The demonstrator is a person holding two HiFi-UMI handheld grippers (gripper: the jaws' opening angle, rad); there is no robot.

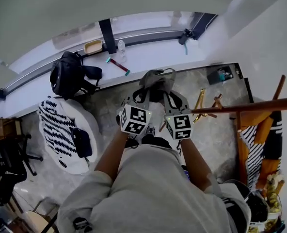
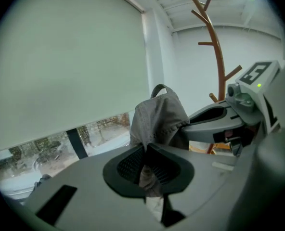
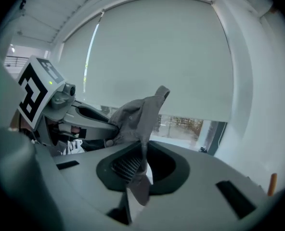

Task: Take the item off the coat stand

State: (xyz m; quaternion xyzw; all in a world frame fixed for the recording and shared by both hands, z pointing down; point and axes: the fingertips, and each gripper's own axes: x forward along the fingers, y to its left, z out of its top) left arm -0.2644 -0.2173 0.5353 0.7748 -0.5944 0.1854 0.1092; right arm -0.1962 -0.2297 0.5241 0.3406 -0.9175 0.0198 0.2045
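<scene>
We are looking at the grey fabric item (image 1: 156,80) held up in front of the person between both grippers. It is clear of the coat stand (image 1: 252,107), whose wooden branches are lying well off to the right in the head view. In that view the marker cubes and the bunched cloth are covering the jaws, so we are not reading the grip there.

The left gripper (image 2: 145,166) view is settling it. Its jaws are nearly together, pinching a fold of the fabric, with a tail of cloth hanging below the pads. The right gripper (image 3: 142,170) view is showing the same, its jaws clamped on a thin edge of the fabric.

We are finding the item itself hard to identify. It is possibly a cap with a loop at its top, but the crumpled cloth is hiding its shape.

Only the left gripper view is showing the stand upright, rising behind the right gripper. Only the head view is showing the black backpack (image 1: 67,75) on the window ledge (image 1: 148,52) and the striped cushion (image 1: 56,125) on the floor.
</scene>
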